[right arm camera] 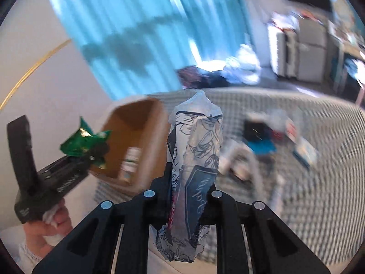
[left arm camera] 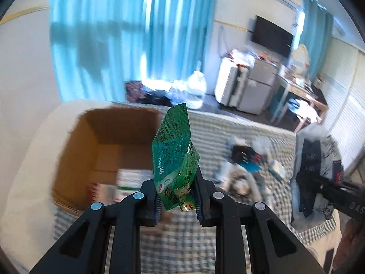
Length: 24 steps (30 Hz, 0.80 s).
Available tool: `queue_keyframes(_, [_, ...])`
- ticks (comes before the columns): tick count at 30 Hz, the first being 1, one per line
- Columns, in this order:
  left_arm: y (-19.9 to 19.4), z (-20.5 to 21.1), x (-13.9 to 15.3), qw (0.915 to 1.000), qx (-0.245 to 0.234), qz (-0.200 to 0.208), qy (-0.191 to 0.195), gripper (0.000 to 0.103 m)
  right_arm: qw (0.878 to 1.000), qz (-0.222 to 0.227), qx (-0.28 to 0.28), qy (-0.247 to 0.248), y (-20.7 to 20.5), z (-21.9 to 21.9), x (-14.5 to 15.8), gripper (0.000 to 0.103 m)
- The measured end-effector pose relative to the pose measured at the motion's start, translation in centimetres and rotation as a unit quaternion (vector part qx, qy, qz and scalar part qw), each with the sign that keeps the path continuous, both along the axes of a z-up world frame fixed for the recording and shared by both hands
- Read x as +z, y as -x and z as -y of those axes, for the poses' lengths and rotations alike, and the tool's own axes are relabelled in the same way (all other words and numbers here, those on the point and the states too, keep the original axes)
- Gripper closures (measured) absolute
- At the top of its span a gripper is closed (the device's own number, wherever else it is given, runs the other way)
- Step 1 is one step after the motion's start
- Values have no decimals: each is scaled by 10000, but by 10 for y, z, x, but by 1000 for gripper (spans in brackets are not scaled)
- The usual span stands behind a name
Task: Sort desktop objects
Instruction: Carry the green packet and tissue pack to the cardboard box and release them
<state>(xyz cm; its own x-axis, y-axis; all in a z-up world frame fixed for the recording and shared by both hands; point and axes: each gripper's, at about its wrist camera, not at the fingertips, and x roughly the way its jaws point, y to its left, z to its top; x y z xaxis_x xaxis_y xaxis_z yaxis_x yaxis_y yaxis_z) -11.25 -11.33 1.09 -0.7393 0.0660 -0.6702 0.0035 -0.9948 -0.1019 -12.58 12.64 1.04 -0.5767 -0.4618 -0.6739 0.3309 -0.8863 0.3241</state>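
Note:
My left gripper [left arm camera: 176,194] is shut on a green foil packet [left arm camera: 174,153] that stands up between its jaws, held in the air near the open cardboard box [left arm camera: 75,146]. From the right wrist view the same left gripper [right arm camera: 91,153] shows at the left with the green packet [right arm camera: 82,143], a hand below it. My right gripper [right arm camera: 184,194] is shut on a clear plastic bag with black flower print [right arm camera: 196,159], which also appears in the left wrist view as a printed bag [left arm camera: 312,166]. A pile of small objects [left arm camera: 246,159] lies on the checked cloth.
The cardboard box [right arm camera: 146,132] holds some flat packs and stands on the bed at the left, by a white cushion [left arm camera: 29,159]. Blue curtains [left arm camera: 114,34], a large water bottle [left arm camera: 196,86], white cabinets [left arm camera: 241,86] and a desk [left arm camera: 301,91] stand behind.

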Motion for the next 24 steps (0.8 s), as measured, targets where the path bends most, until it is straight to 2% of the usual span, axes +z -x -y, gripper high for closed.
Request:
queue_keyframes(4, [11,49,-4,9993,349,101,-7,79,9982,-77,549,225,24,65,13,88])
queue_keyframes(8, [29,88,-32,9975,595,380,-78,79,9957,-20,893,253,51,126,2,88])
queue_keyframes(13, [61,113,-70,9953,647,709,-108,79,9937,268,1056,245,94,183,-30,88])
queue_keyframes(16, [84,122,-84,9944,637,828,-133,79,9938,401,999,274,121,202,-47,87])
queue_keyframes(17, [91,124,-87,9941,656,856,-120,77,9937,479,962,314,132,207,-53,83])
queue_keyframes(18, [100,125,-90,9934,693,915,-61,72,9939,534,907,334,142,210,-57,80])
queue_keyframes(19, [106,125,-93,9928,709,960,-3,50,9944,555,839,319,151,215,-61,71])
queue_keyframes(20, [110,125,-95,9924,738,988,44,36,9946,551,835,271,157,219,-63,53])
queue_keyframes(21, [114,125,-97,9920,795,978,81,19,9950,519,836,195,163,224,-63,46])
queue_keyframes(22, [114,126,-97,9923,829,919,75,16,9956,470,805,139,167,227,-62,41])
queue_keyframes(24, [114,129,-99,9928,828,871,21,13,9969,333,710,55,172,229,-59,41])
